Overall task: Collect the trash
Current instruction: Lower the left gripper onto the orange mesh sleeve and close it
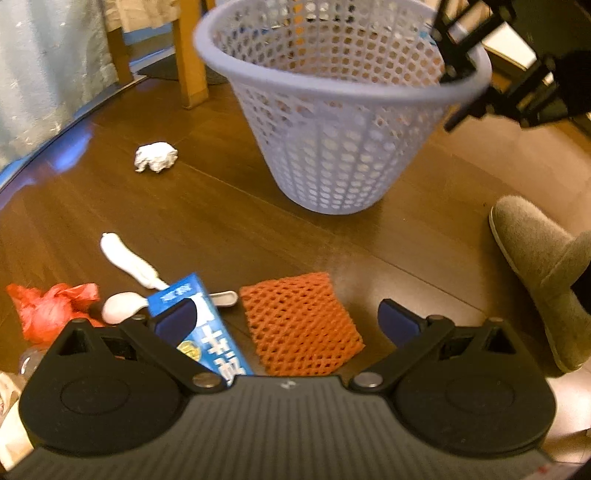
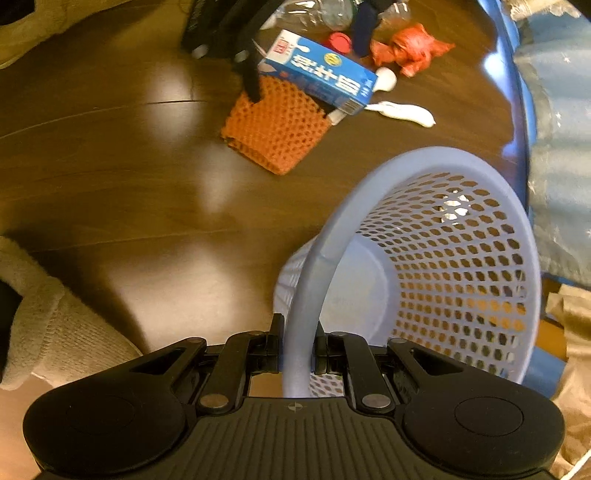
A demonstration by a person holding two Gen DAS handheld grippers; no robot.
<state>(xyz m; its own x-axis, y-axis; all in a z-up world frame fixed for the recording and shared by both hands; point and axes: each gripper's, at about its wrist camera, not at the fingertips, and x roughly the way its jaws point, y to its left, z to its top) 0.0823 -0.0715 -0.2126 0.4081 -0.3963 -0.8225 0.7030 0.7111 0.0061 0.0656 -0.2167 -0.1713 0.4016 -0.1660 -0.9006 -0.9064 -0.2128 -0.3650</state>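
Note:
My right gripper (image 2: 297, 345) is shut on the rim of a lilac mesh basket (image 2: 436, 266), which stands tilted; the left wrist view shows that gripper (image 1: 456, 72) on the basket (image 1: 343, 122) rim at the upper right. My left gripper (image 1: 288, 321) is open low over the floor. A blue carton (image 1: 212, 332) lies by its left finger, and an orange foam net (image 1: 301, 321) lies between the fingers. Further left lie a red plastic bag (image 1: 51, 306), a white spoon (image 1: 118, 312), a white wrapper (image 1: 127, 260) and a crumpled tissue (image 1: 155, 157).
A person's slipper (image 1: 543, 273) rests on the wooden floor at the right. A wooden chair leg (image 1: 190, 55) stands behind the basket. A pale curtain (image 1: 48, 74) lines the left side. A clear bottle (image 2: 321, 13) and a red cap (image 2: 340, 40) lie beyond the carton (image 2: 321, 77).

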